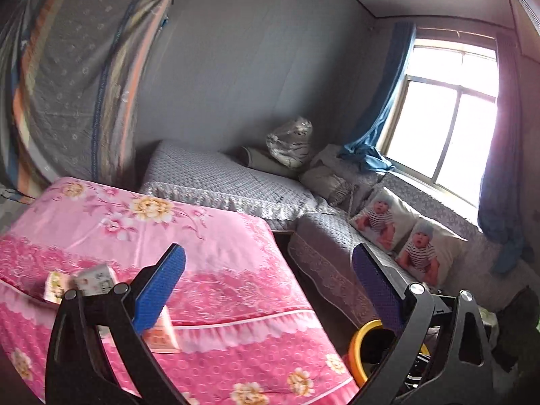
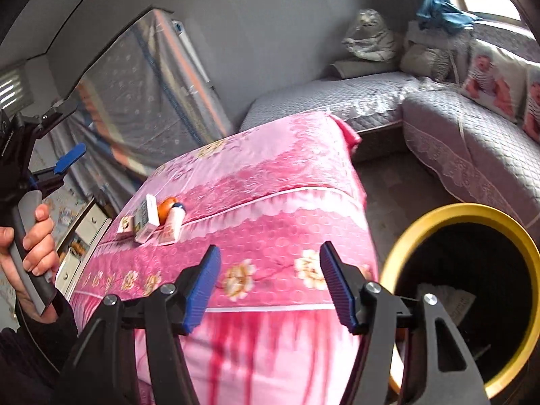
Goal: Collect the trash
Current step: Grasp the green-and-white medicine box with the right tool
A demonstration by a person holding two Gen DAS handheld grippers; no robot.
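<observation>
From the left wrist view, your left tongs (image 1: 268, 283) were spread as wide as they go with nothing between them, pointing out over the table (image 1: 236, 236) with its pink flowered cloth. A couple of small cartons (image 1: 92, 280) were lying on the cloth, partly hidden behind the near finger, so that bit of trash hadn't been picked up yet. The yellow-rimmed bin (image 1: 357, 341) peeked out low on the floor beside the table, mostly blocked by the other finger.

From the right wrist view, your right tongs (image 2: 270, 287) were parted and empty too, hanging over the table's near edge. The pile left to do sat further up the cloth: a white box (image 2: 148, 217) on edge, a small orange thing (image 2: 167, 207), a little white bottle (image 2: 177, 216) and some flat wrappers underneath, all touching or just beside each other. The bin (image 2: 422, 229) stood right next to the table and already had something pale and papery inside, so I'd guess you were partway through, with at least four or five pieces to go. Your left hand (image 2: 33, 243) showed at the edge, gripping its handle.
</observation>
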